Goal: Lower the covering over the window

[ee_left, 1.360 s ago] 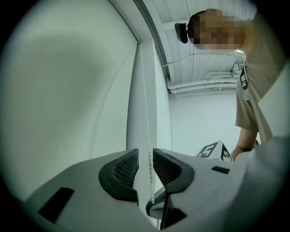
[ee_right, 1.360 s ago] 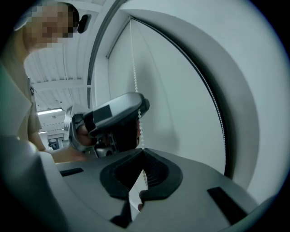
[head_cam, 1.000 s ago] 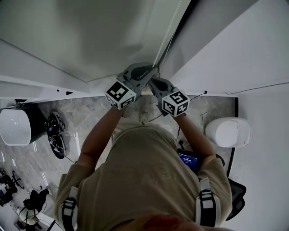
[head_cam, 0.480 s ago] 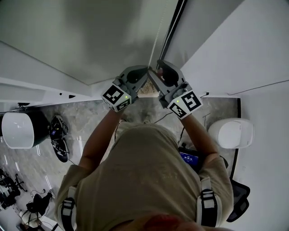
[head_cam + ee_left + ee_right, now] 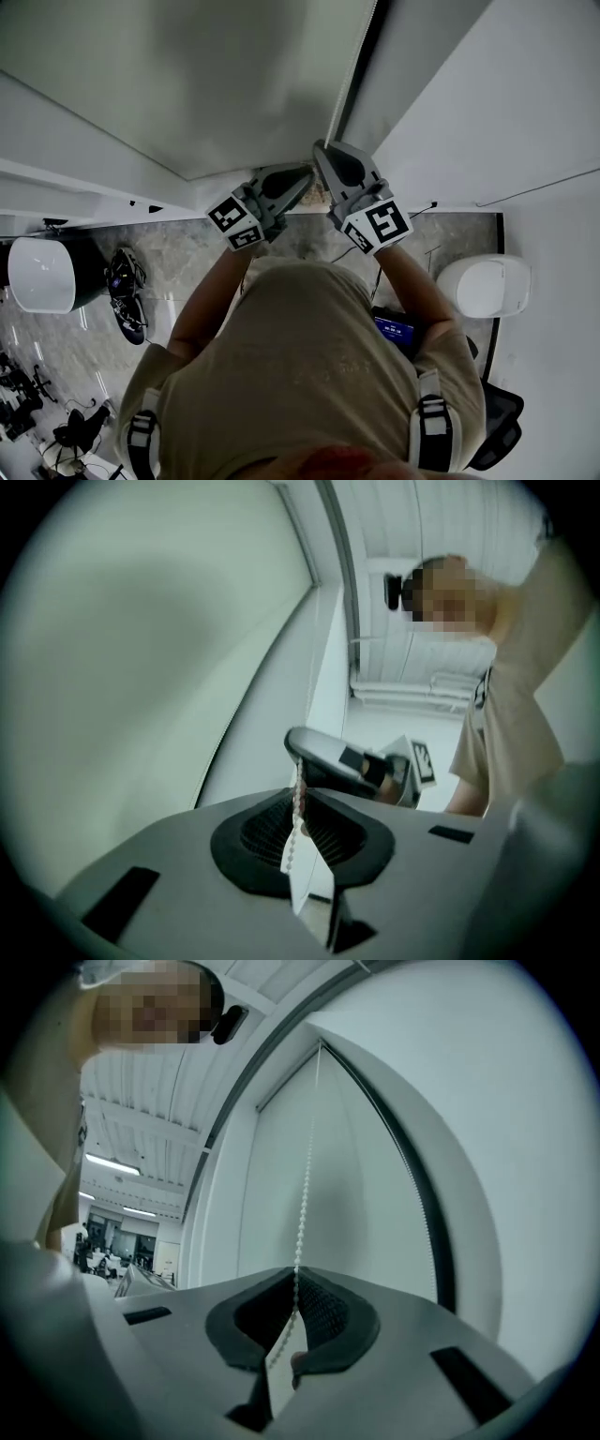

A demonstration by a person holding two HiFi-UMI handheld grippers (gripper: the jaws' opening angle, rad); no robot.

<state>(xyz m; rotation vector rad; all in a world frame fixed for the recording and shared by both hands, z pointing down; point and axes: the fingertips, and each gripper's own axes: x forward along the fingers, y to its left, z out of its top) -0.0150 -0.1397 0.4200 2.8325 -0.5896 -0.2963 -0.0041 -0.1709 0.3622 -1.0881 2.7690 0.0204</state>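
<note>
left tongs [image 5: 298, 176] are pressed together on the chain [image 5: 353, 66], with the beads pinched right at the tips. right tongs [image 5: 321, 150] are closing on the same chain. in the right gripper view the beads run straight into the seam where the pads meet, so i judge it a grip already.

the chain hangs taut along the right edge of the blind [image 5: 187, 75], just beside the dark frame strip, and its long axis runs straight up and down. the blind covers the window to the left of both tongs. how far down it has come i cannot tell.

the two grips are stacked on the one line, right above and left just below, nearly touching. the left gripper view shows the right tongs just beyond its own tips, up the chain. the next pull should probably follow the chain's length toward the floor, not away from the wall. the right hand is higher, so it has the longer stroke.
</note>
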